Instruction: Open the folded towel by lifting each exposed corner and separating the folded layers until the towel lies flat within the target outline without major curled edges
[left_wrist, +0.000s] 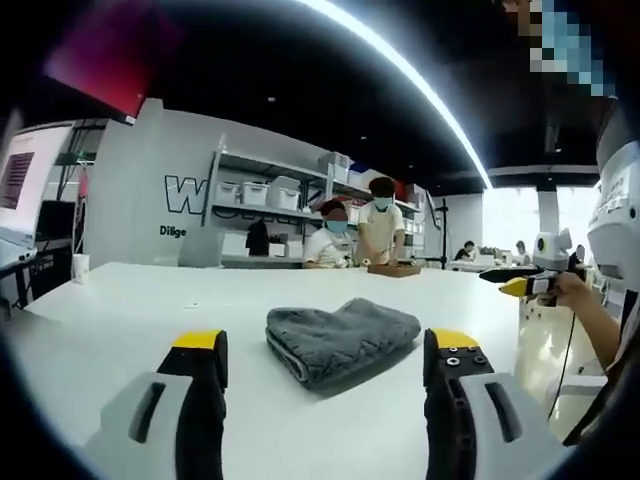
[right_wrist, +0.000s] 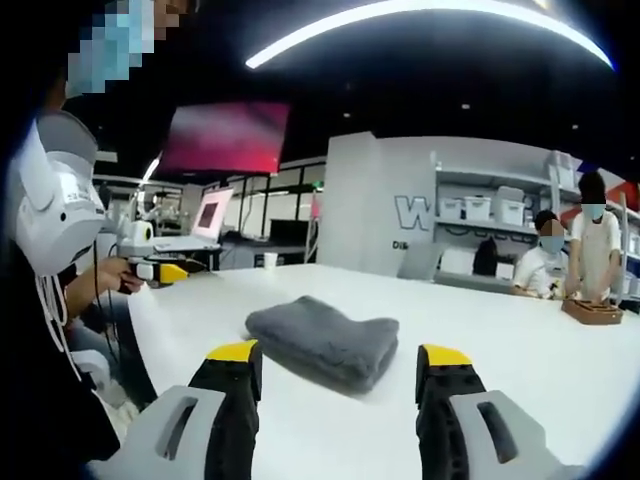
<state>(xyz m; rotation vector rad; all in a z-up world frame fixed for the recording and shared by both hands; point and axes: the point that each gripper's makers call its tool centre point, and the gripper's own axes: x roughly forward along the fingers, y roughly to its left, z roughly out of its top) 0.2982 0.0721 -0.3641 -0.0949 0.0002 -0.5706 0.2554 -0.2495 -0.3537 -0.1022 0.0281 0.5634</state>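
In the left gripper view, the folded grey towel (left_wrist: 342, 338) is lying on the white table (left_wrist: 120, 310), and the left gripper (left_wrist: 326, 365) is hovering just short of it with its yellow-tipped jaws spread wide and holding nothing; one jaw is standing to each side of the towel, which suggests the gripper is being lined up on the bundle before a corner is chosen. The towel's rounded fold is facing this camera, so the loose corners are probably lying on the far side of the towel. To the right of the towel, well apart from it at the table edge, a person's hand is holding another gripper (left_wrist: 528, 285); its state cannot be told. Beyond the towel, two people are working at a wooden tray (left_wrist: 393, 268) in front of shelving (left_wrist: 270, 190). In the right gripper view, the same towel (right_wrist: 325, 340) is resting on the table (right_wrist: 540, 350) between and just ahead of the right gripper (right_wrist: 337, 370), whose jaws are likewise released and empty, framing the towel from the opposite side. To the left of the towel, well apart, a hand is holding a gripper (right_wrist: 150, 268) at the table edge. No target outline is discernible around the towel. The towel is fully folded, so unfolding is judged not yet begun; both tools appear staged for a first corner lift.
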